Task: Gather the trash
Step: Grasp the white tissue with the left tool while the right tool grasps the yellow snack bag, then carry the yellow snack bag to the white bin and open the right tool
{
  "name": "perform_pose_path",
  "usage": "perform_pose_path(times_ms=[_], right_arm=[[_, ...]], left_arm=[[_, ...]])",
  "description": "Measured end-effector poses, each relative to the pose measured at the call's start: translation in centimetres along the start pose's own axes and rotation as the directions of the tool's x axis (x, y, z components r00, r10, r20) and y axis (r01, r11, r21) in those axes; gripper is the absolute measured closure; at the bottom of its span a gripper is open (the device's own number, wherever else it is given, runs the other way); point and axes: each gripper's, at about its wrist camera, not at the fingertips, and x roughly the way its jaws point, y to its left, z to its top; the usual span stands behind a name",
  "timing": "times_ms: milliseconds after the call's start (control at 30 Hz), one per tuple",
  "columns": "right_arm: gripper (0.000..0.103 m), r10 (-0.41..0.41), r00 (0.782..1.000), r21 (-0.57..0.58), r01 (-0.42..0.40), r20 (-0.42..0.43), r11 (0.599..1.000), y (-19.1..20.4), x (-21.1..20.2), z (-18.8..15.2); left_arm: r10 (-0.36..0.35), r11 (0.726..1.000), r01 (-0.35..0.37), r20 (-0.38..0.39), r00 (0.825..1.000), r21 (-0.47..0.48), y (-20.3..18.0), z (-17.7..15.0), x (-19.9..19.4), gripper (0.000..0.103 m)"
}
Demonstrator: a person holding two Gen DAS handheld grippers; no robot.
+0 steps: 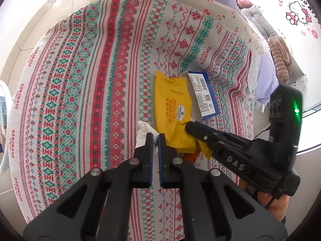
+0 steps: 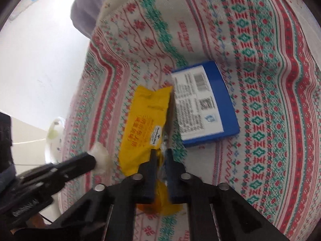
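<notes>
My left tool (image 1: 156, 138): black frame, blue pads, silver screws. Right tool (image 2: 161, 155) matches, marked "DAS", green LED lit.

My left gripper (image 1: 156, 138) sits at the wrapper's (image 1: 173, 108) 7 o'clock, with the tissue (image 1: 143, 132) between its jaws. My right gripper (image 2: 161, 156) is at the wrapper's (image 2: 144, 124) near end. The box (image 2: 204, 102) lies on the tablecloth (image 2: 270, 80) at the wrapper's 2 o'clock, just beside it.

Patterned tablecloth (image 1: 80, 80), Hello Kitty wall sticker (image 1: 299, 14), folded blankets (image 1: 280, 60)
</notes>
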Motion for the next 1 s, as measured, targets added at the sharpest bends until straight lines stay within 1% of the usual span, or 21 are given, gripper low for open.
perform_pose_path(times_ms=[133, 233, 300, 467, 567, 667, 833, 1000], right_arm=[[0.098, 0.058, 0.996, -0.021, -0.057, 0.068, 0.998, 1.5, -1.2, 0.1], [0.098, 0.066, 0.992, -0.039, -0.062, 0.105, 0.997, 2.4, -1.8, 0.2], [0.098, 0.068, 0.990, -0.041, -0.064, 0.121, 0.997, 2.2, -2.2, 0.1], [0.098, 0.103, 0.984, -0.076, -0.093, 0.143, 0.993, 1.9, -4.0, -0.2], [0.098, 0.117, 0.980, -0.102, -0.101, 0.161, 0.990, 2.3, -4.3, -0.3], [0.098, 0.131, 0.977, -0.124, -0.111, 0.167, 0.986, 3.5, -3.8, -0.3], [0.098, 0.131, 0.977, -0.136, -0.109, 0.171, 0.985, 4.7, -2.7, 0.0], [0.098, 0.139, 0.976, -0.155, -0.113, 0.168, 0.981, 5.9, -1.6, 0.3]], left_arm=[[-0.013, 1.000, 0.014, 0.020, 1.000, -0.013, 0.7, 0.0, -1.1, 0.098], [-0.023, 0.999, 0.024, 0.029, 0.999, -0.025, 1.2, 0.1, -2.0, 0.098], [-0.033, 0.999, 0.034, 0.041, 0.999, -0.035, 1.7, 0.1, -2.6, 0.098], [-0.043, 0.997, 0.047, 0.064, 0.997, -0.059, 3.0, 0.2, -3.8, 0.098], [-0.040, 0.997, 0.045, 0.074, 0.996, -0.062, 3.5, 0.0, -4.4, 0.098], [-0.020, 0.998, 0.024, 0.086, 0.996, -0.052, 3.7, -0.2, -4.9, 0.098], [0.003, 0.999, 0.001, 0.106, 0.994, -0.040, 4.1, -0.3, -5.8, 0.098], [0.001, 0.999, 0.004, 0.123, 0.992, -0.043, 4.8, -0.4, -6.7, 0.098]])
